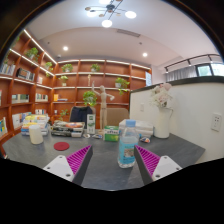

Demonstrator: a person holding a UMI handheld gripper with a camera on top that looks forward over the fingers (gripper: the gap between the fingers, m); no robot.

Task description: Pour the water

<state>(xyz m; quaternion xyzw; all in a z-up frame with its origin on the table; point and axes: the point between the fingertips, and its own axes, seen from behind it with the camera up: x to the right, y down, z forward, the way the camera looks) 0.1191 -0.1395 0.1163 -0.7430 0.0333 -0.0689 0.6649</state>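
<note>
Gripper (112, 163): open, fingers spread wide apart, held low over the table, gripping nothing.
Finger pads (78, 158): magenta, ridged, facing each other across the gap.
Water bottle (127, 144): clear plastic, bluish label, white cap, upright on the table; just ahead of the fingers, closer to the right one, touching neither.
Table (105, 172): grey top, stretching from under the fingers to the far clutter.
Cup (37, 133): white, upright, well left of the bottle near the table's far left side.
Red lid (61, 146): small flat disc on the table, between the cup and the left finger, apart from both.
Boxes and packets (68, 128): low pile along the table's far edge, beyond the red lid; contents too small to tell.
Green box (111, 134): just left of the bottle, beyond it.
Vase with flowers (162, 118): white, tall, beyond the right finger, by the white wall.
Shelves (90, 85): wooden, lining the back and left walls, carrying green plants and books.
Ceiling lamp (106, 11): branched, lit, overhead.
</note>
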